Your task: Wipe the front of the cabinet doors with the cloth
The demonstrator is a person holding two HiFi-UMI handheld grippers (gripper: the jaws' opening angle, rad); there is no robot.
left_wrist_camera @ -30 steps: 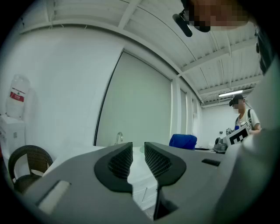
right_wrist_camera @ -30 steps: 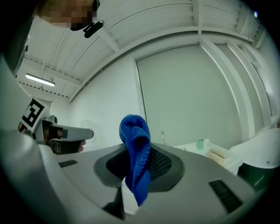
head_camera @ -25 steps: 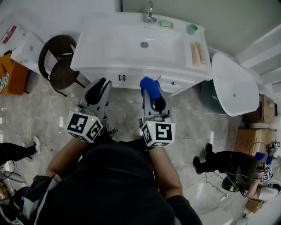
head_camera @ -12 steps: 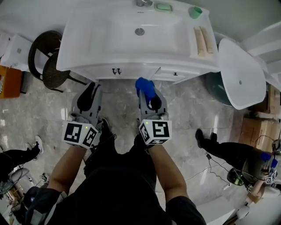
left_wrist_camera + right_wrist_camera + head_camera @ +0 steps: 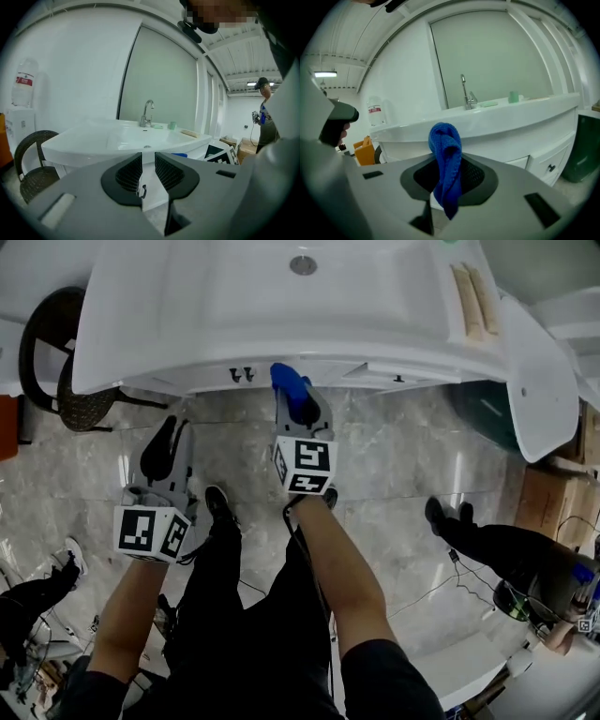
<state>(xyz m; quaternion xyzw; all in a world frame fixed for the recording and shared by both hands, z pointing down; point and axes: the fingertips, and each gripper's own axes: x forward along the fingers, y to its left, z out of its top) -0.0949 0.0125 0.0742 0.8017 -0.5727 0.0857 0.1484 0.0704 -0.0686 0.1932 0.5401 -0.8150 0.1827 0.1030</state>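
Observation:
The white cabinet doors [image 5: 211, 381] sit under the sink rim, with two small dark handles [image 5: 242, 374] showing. A blue knitted cloth [image 5: 289, 390] sticks out of my right gripper [image 5: 298, 407], which is shut on it, close under the rim just right of the handles. In the right gripper view the cloth [image 5: 445, 140] hangs folded between the dark pads [image 5: 471, 176]. My left gripper [image 5: 167, 432] hovers over the floor, farther back from the doors. Its jaws stand nearly together with nothing between them, and the left gripper [image 5: 148, 161] points at the cabinet.
A wicker chair [image 5: 58, 362] stands left of the vanity. A white tub [image 5: 542, 352] and a green bin [image 5: 487, 409] are to the right. A person [image 5: 511, 554] stands on the marble floor at right, with cables [image 5: 422, 592] nearby. The sink top [image 5: 187, 296] overhangs the doors.
The view has slid forward, so the vanity now fills the top edge. My right gripper with the cloth has come up to the cabinet front. The left gripper has fallen behind it.

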